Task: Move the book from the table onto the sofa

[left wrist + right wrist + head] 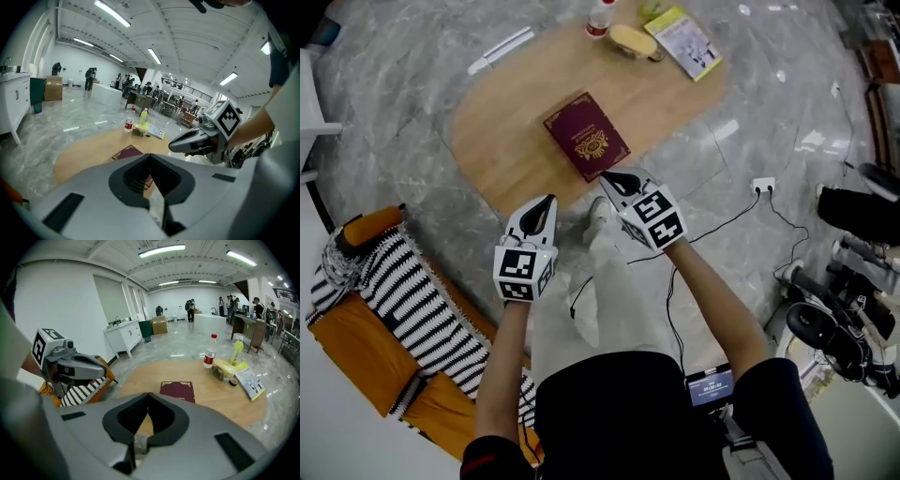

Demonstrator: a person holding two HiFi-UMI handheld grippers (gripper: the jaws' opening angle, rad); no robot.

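While the book (586, 136) lies untouched, left tool (549, 201) and right tool (607, 177) hover closed.

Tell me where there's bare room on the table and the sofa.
In the head view, the table is bare left of the book, out to its rim. Its far end is crowded: bottle, yellow packet, booklet. On the sofa, the orange cushion beside the striped blanket is free.

My feeds are bright and evenly lit by long ceiling strip lights (161, 250), whose glare leaves white patches on the polished marble floor (806, 141). Shadows are soft and faint. Both gripper views bulge strongly and have black corners. The foreground nearest each lens is soft, while the far room stays fairly sharp.
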